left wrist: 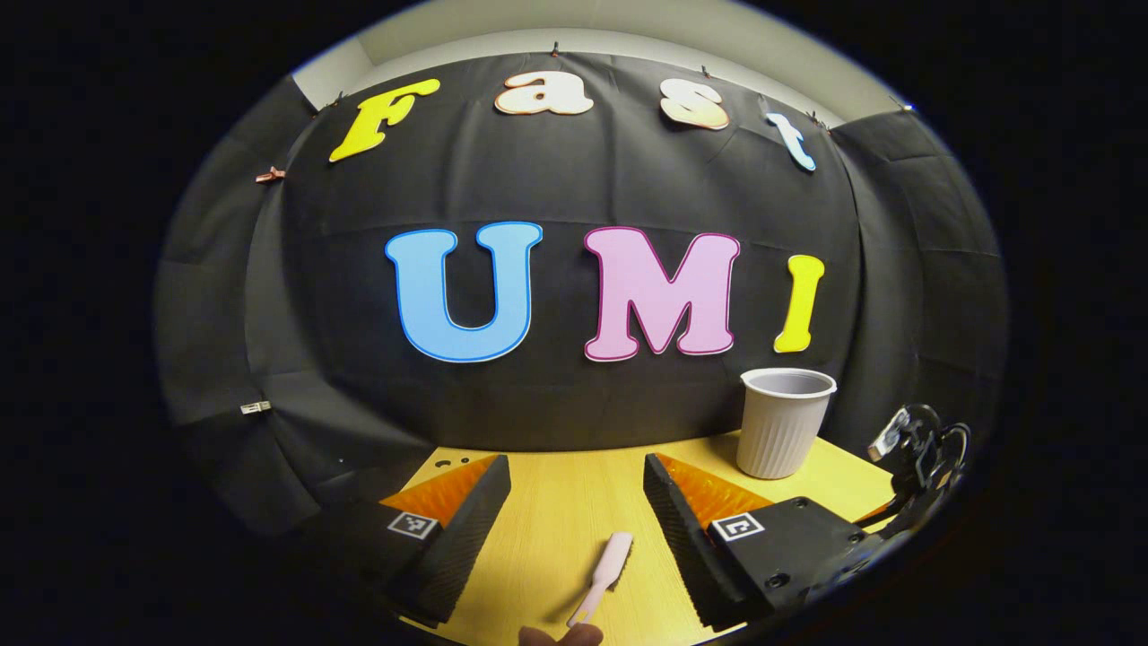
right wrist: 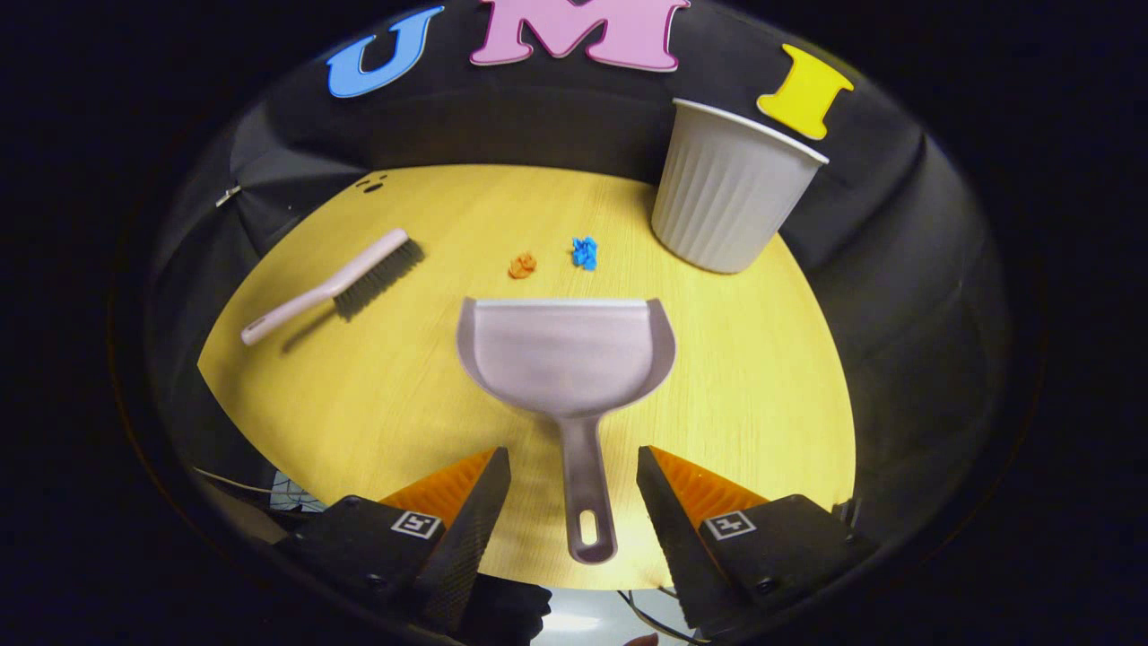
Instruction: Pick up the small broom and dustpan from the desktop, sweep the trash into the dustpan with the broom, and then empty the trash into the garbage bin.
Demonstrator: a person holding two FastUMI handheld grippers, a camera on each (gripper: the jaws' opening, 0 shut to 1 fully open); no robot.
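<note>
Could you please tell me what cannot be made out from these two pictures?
- Bin interior: right gripper view, hidden by its own wall; left gripper view sees the bin from the side.
- Broom bristles: left gripper view, handle end cut off near the bottom edge.
- Trash scraps: right gripper view, too small to identify the material.
</note>
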